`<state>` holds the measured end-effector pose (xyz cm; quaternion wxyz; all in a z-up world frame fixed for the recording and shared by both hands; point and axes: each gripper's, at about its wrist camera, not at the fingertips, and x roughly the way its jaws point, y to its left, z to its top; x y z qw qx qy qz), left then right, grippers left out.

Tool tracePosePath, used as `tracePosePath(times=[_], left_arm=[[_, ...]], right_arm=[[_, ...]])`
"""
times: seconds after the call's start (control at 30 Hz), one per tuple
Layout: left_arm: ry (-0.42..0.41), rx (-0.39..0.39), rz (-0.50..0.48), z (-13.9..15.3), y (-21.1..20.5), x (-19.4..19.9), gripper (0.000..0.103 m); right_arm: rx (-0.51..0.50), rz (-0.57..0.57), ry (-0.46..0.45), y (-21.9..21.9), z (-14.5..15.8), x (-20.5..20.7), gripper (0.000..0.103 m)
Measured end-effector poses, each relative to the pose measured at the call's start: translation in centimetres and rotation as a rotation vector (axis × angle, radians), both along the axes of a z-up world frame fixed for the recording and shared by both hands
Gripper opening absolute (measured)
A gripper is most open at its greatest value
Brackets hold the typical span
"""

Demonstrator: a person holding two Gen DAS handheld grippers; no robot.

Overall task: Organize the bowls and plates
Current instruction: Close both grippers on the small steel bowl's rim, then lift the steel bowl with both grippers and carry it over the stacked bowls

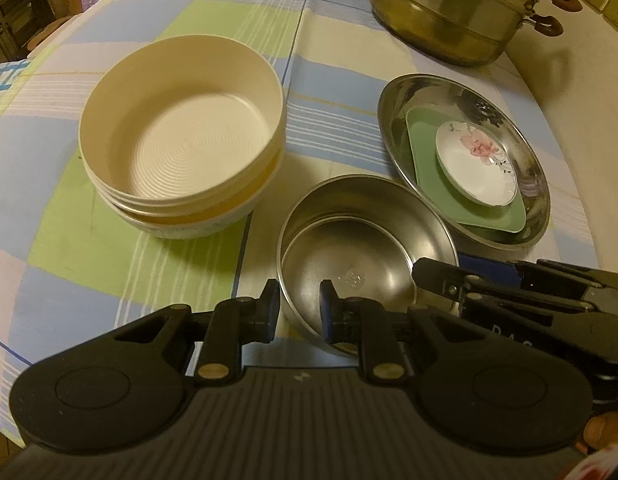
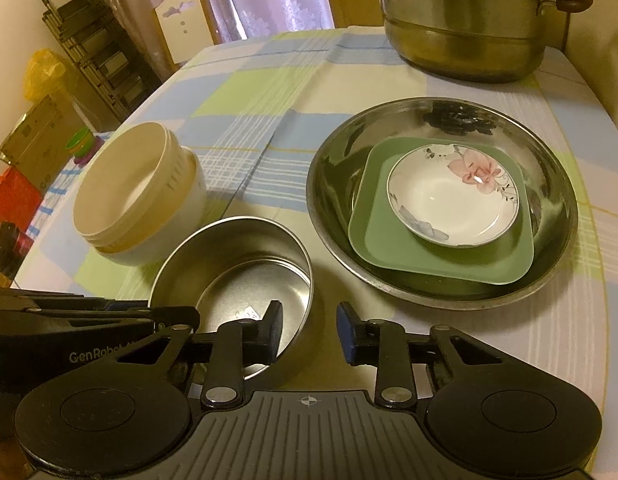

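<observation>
The left gripper (image 1: 300, 312) straddles the near wall of the steel bowl (image 1: 365, 236): one blue-padded finger sits outside the rim, the other inside the bowl. The jaws stand a little apart, and whether the pads press the wall cannot be told. The right gripper (image 2: 309, 334) is spread open and holds nothing; its left finger overlaps the steel bowl's (image 2: 233, 264) right side, its right finger hangs over the checked tablecloth (image 2: 245, 128). In the left wrist view the right gripper's body enters from the right, just beside the bowl; in the right wrist view the left gripper's body enters from the left.

The steel bowl rests upright on the tablecloth (image 1: 61, 168) near the table's front edge. Just beyond it to the left stands a stack of cream bowls (image 1: 181, 136), the top one nested at a slight tilt in the lower ones (image 2: 137, 196). To the right lies a wide steel dish (image 2: 441, 204) carrying a green square plate (image 2: 441, 264), and on that a small white saucer (image 2: 453, 204) with a pink flower. The same stack shows in the left wrist view: dish (image 1: 461, 152), green plate (image 1: 493, 212), saucer (image 1: 475, 162). At the table's far side stands a tiered metal steamer pot (image 2: 465, 28) with brown handles (image 1: 461, 12).
</observation>
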<state>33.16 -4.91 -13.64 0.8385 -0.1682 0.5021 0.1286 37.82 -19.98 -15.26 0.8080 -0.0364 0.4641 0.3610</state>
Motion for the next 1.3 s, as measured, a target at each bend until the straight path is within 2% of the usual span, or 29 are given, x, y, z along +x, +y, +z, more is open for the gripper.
tracePosePath(times=[0.2,0.27,0.6,0.87,1.3], left_arm=[[0.002,0.023,0.011,-0.1,-0.3,-0.1,0.017],[-0.002,0.037,0.011,-0.1,-0.4,-0.2,0.013],[-0.015,0.070,0.007,0.2,-1.0,-1.0,0.011],[-0.061,0.066,0.002,2.6,-1.7,-2.6,0.011],[-0.156,0.079,-0.021,8.3,-1.0,-4.8,0.012]], right_arm=[[0.004,0.017,-0.017,0.0,-0.1,-0.2,0.018],[0.008,0.028,-0.026,0.0,0.0,-0.3,0.014],[0.012,0.056,-0.067,-0.1,0.3,-1.0,0.011],[0.045,0.058,-0.091,-1.3,2.5,-1.8,0.011],[0.096,0.025,-0.125,-1.6,8.2,-3.4,0.011]])
